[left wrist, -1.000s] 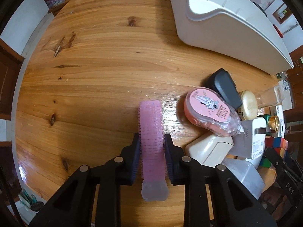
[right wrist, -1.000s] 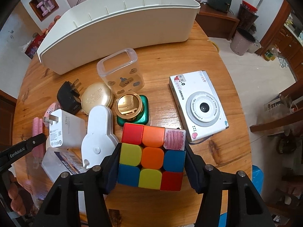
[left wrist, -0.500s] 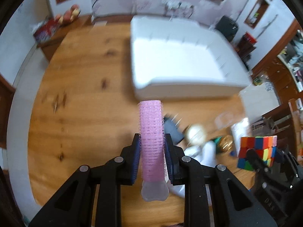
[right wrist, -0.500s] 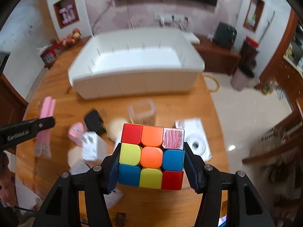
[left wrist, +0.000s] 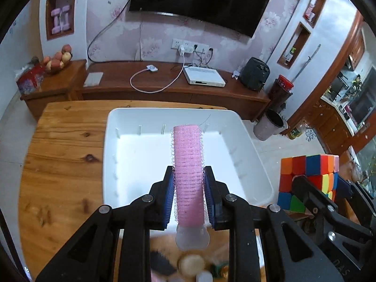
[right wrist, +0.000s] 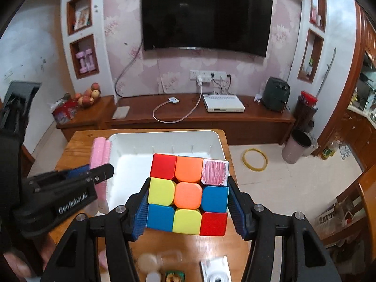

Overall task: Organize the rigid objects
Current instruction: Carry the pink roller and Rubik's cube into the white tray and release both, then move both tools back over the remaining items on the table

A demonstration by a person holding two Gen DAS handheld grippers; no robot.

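Observation:
My left gripper (left wrist: 189, 181) is shut on a pink hair roller (left wrist: 188, 164), which points forward over the white bin (left wrist: 112, 141) on the wooden table (left wrist: 63, 155). My right gripper (right wrist: 188, 197) is shut on a multicoloured puzzle cube (right wrist: 188, 195), held in the air at the bin's (right wrist: 218, 141) near edge. In the right wrist view the left gripper (right wrist: 98, 171) with the pink roller (right wrist: 99, 150) hangs at the bin's left wall. The left wrist view shows the cube (left wrist: 307, 176) to the right of the bin. Nothing lies in the bin.
Blurred small objects lie on the table below the grippers: a gold round compact (left wrist: 191, 264), a white camera (right wrist: 215, 270). Beyond the table stand a wooden TV bench (right wrist: 188, 117), a wall television (right wrist: 206, 18), and a bucket (right wrist: 297, 145). A tape ring (right wrist: 255, 159) lies on the floor.
Both grippers have risen from the table with their objects and tipped up toward the bin. The bin's inside and the room's far wall now show.

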